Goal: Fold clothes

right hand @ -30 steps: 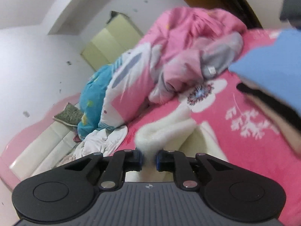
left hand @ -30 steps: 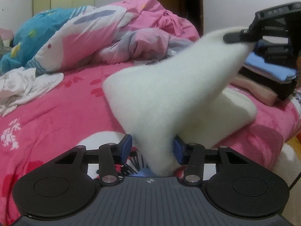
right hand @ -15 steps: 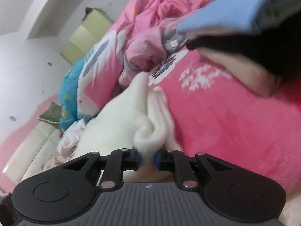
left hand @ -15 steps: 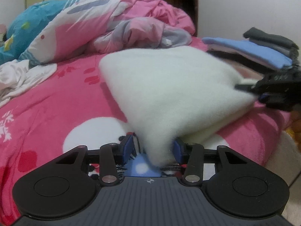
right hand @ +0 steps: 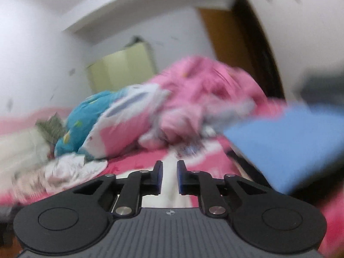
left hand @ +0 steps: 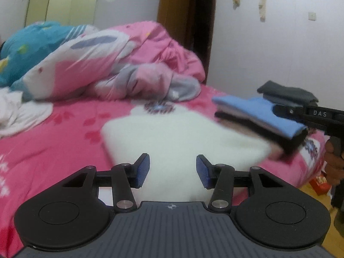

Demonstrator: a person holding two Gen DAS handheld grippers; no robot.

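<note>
Both grippers empty, white fleece garment (left hand: 172, 137) lying folded on pink bedsheet (left hand: 53, 142).

L gripper (left hand: 172, 172) has jaws spread wide, nothing betw pads, hovering just above near edge of the fleece; garment flat, roughly rectangular, at front part of bed. R gripper (right hand: 169, 177) has jaws parted w/ a narrow gap, nothing pinched, white fabric visible behind the gap; R wrist view motion-blurred. In L wrist view the R gripper's black body shows at right edge, w/ person's hand (left hand: 334, 161) on its handle. Stack of folded clothes (left hand: 268, 118) just right of the fleece: blue on top of black layers, dark grey piece behind. Crumpled pink/white duvet (left hand: 120, 64) and teal pillow (left hand: 28, 45) at far side of bed, loose white cloth (left hand: 19, 111) at left. Yellow wardrobe (left hand: 62, 8) and brown door (left hand: 174, 19) in bkgd.
</note>
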